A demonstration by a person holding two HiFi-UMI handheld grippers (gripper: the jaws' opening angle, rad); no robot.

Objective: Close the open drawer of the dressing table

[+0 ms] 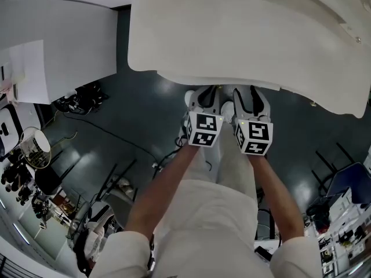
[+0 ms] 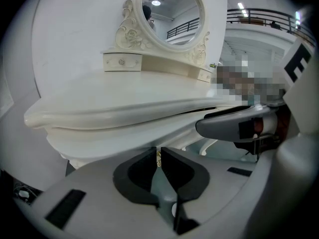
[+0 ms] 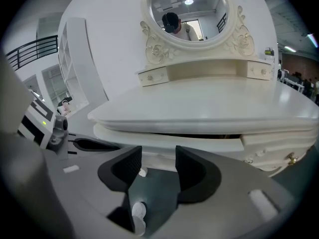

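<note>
The white dressing table (image 1: 243,33) fills the top of the head view, and both grippers reach under its front edge, side by side. The drawer front (image 3: 199,144) stands slightly out, with a dark slit above it under the tabletop (image 3: 209,108). My right gripper (image 3: 158,156) is open just in front of the drawer, nothing between its fingers. My left gripper (image 2: 159,156) has its jaws almost together, leaving a thin slit. A small gold fitting (image 2: 158,158) shows through that slit. From above, the left gripper (image 1: 204,97) and right gripper (image 1: 250,97) nearly touch.
An oval mirror (image 3: 189,9) with small drawers (image 3: 153,76) stands at the back of the tabletop. A gold handle (image 3: 291,158) hangs on the side drawer at right. A white cabinet (image 1: 58,45), cables (image 1: 87,97) and clutter (image 1: 35,172) lie on the dark floor to the left.
</note>
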